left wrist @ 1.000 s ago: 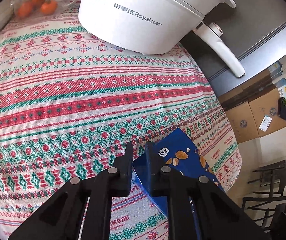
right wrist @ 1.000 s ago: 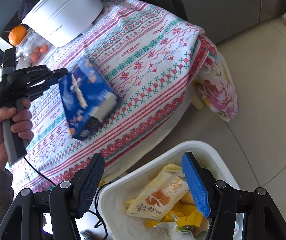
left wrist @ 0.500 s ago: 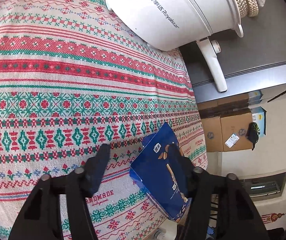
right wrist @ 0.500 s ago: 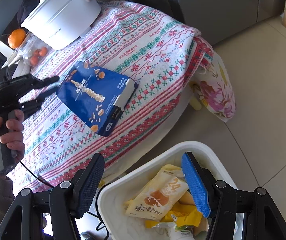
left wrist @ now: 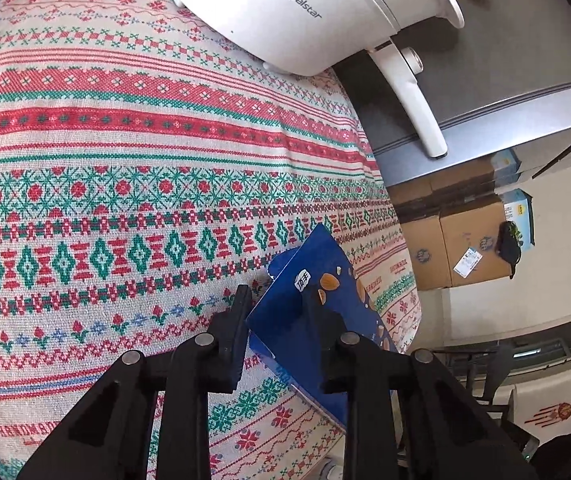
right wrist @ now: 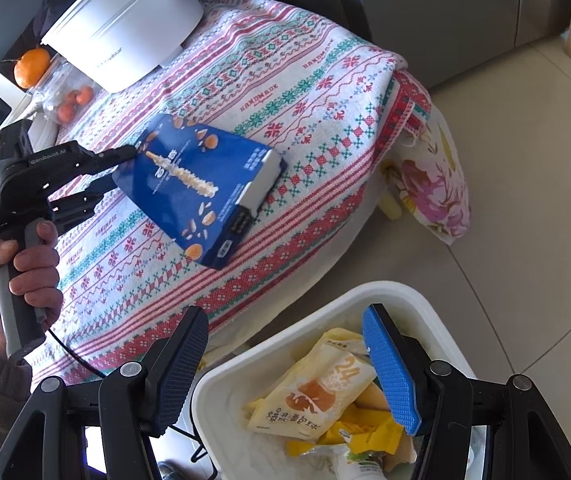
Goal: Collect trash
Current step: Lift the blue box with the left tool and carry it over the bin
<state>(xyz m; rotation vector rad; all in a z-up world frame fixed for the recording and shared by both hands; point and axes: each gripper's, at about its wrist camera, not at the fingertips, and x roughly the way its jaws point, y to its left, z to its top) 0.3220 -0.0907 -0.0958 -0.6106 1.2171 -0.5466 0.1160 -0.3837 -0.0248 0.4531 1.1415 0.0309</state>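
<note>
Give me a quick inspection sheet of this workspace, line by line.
Surface: patterned tablecloth over a table.
Job's things: blue snack box at the table edge; white bin on the floor, wrappers inside.
Clutter: white Royalstar pot, oranges.
Grippers: left gripper closing on the box's end; right gripper open above the bin, holding nothing.
Cables: black cable below the left handle.
Surroundings: cardboard boxes, tiled floor.

The left wrist view looks steeply down, close over the tablecloth (left wrist: 125, 168). The right wrist view looks down from farther off, above the bin (right wrist: 365, 296). Both show the box (left wrist: 309, 312) (right wrist: 189, 184) and pot (left wrist: 293, 12) (right wrist: 125, 28).
</note>
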